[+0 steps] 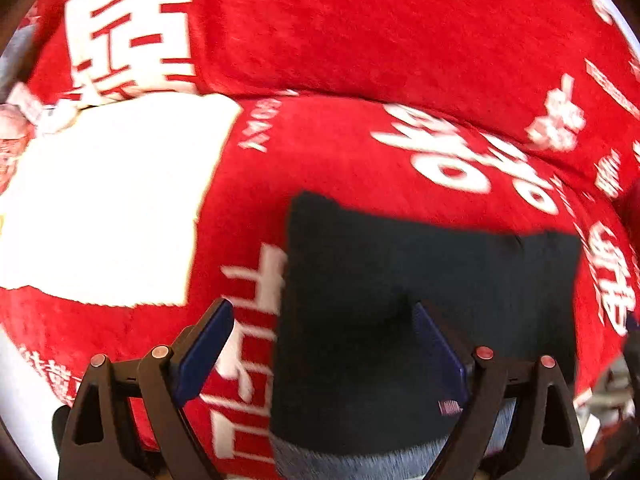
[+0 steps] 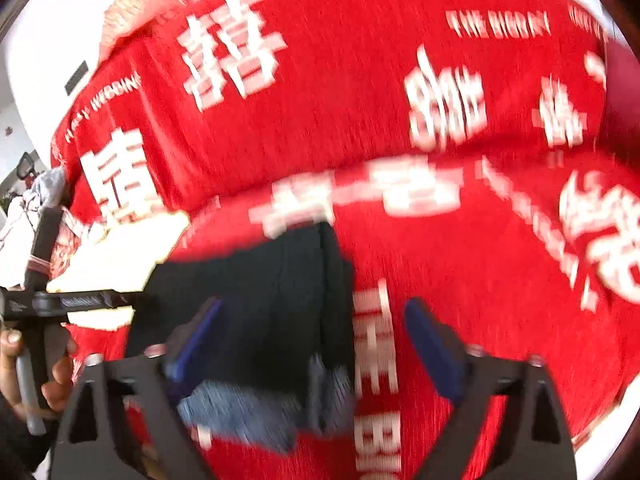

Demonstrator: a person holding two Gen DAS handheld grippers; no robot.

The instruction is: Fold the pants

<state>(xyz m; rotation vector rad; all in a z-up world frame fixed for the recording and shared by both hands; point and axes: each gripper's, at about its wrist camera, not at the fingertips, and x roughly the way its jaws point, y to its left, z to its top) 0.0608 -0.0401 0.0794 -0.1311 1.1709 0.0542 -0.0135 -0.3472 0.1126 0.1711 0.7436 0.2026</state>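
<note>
Left claw (image 1: 322, 344), black frame with blue pads, sits lowest in the left wrist view: jaws spread wide, nothing pinched. Its right pad overlaps the folded dark navy pants (image 1: 432, 280); contact cannot be told. Its left pad hangs over the red plush blanket with white printed characters (image 1: 340, 148).

Pants lie as a compact dark rectangle on the blanket's seat portion, a blue-grey denim-like strip showing at the near edge. A flat white rectangular cloth (image 1: 104, 208) lies on the blanket well to the left of the pants.

Right claw (image 2: 312, 340), same build: jaws spread, empty. Pants (image 2: 256, 292) sit between and left of its pads, blurred. At the left edge, a hand (image 2: 44, 376) grips a black handle. The blanket (image 2: 340, 92) rises behind as a cushioned back.
</note>
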